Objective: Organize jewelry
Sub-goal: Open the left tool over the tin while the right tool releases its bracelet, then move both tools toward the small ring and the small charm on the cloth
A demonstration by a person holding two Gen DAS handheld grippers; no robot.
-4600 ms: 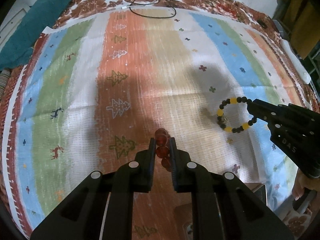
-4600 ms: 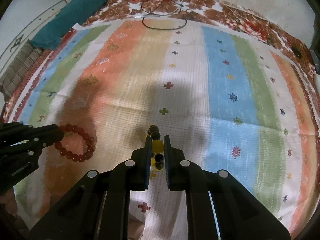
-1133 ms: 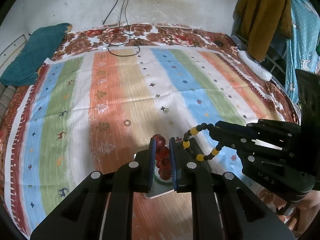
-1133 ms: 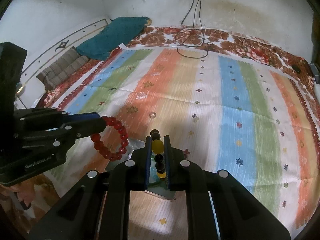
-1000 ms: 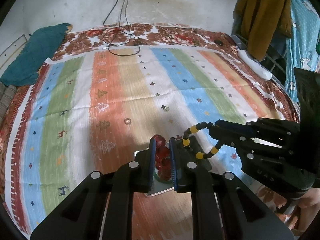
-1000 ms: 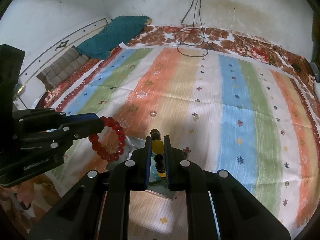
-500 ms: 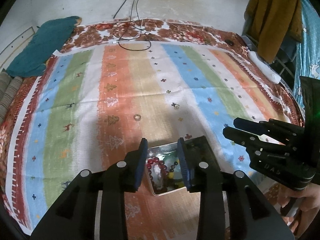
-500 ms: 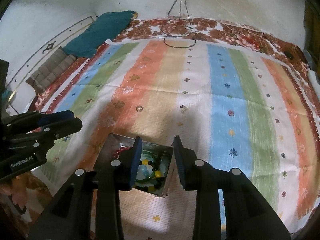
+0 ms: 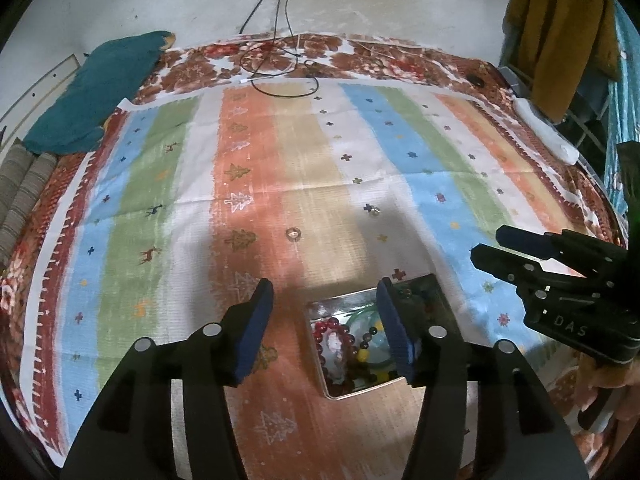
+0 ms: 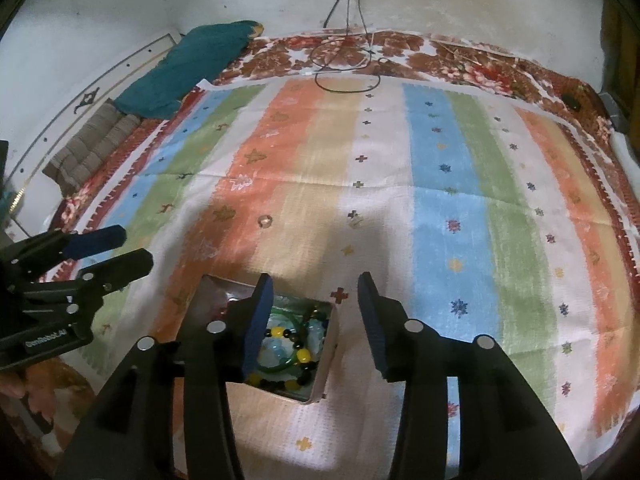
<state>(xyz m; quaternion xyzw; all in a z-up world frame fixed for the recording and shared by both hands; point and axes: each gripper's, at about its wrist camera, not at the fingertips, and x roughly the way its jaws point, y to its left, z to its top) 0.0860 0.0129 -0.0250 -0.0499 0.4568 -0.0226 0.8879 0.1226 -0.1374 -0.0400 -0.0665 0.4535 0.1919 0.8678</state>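
Over the striped cloth (image 9: 304, 168) | I hold left gripper (image 9: 325, 328) and right gripper (image 10: 316, 320) gaping wide, both empty | two small rings, one (image 9: 293, 234) ahead of left, other (image 10: 355, 222) ahead of right, flat, round, shiny | metal tin (image 10: 322, 376) below holds glossy bead bracelets (image 10: 298, 354).

A striped blanket (image 9: 280, 168) covers the bed. An open metal box (image 9: 320, 364) sits on its near orange stripe; beyond the box lie two small rings (image 9: 293, 234) (image 9: 374, 210), with looped cables (image 9: 280, 68) farthest off.
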